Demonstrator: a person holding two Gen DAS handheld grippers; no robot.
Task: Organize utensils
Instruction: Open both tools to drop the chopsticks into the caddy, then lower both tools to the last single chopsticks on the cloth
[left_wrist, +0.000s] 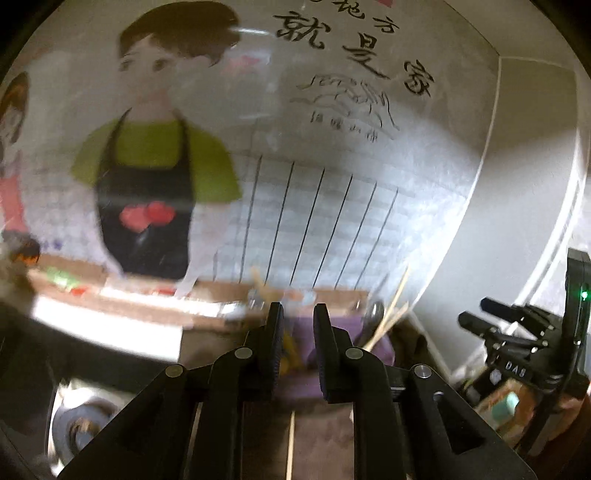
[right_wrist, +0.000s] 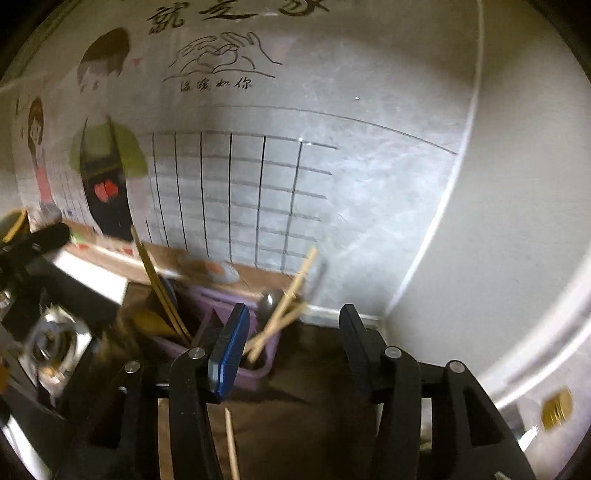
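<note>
A: Where do things stand?

B: The purple utensil holder (right_wrist: 236, 347) sits on the brown table (right_wrist: 317, 413) ahead of the right gripper (right_wrist: 293, 347), mostly beyond its left finger (right_wrist: 231, 350). Light wooden chopsticks (right_wrist: 284, 306) and a metal spoon (right_wrist: 267, 301) lean in the compartment nearer the gap between the fingers; darker chopsticks (right_wrist: 159, 284) lean in the one further left.

A: And the fingers?

B: The right pair is spread wide with nothing between. The left gripper (left_wrist: 298, 347) has its fingers close together but not touching; the purple holder (left_wrist: 306, 354) shows through the gap, and I see nothing clamped there. It may be empty, but the blur leaves some doubt.

A: What is left to put away?

B: One loose chopstick (right_wrist: 232, 443) lies on the table below the right fingers, nearer the left one, pointing toward the holder. The same stick (left_wrist: 291, 446) seems to show below the left fingers too.

A: How would you take it?

B: I judge the right gripper is better placed. Lower it so the stick sits between the pads, close across its middle so it doesn't pivot, lift, tip it upright, and drop it among the light chopsticks. Approach from above, because a nudge could tip the leaning ones out.
</note>
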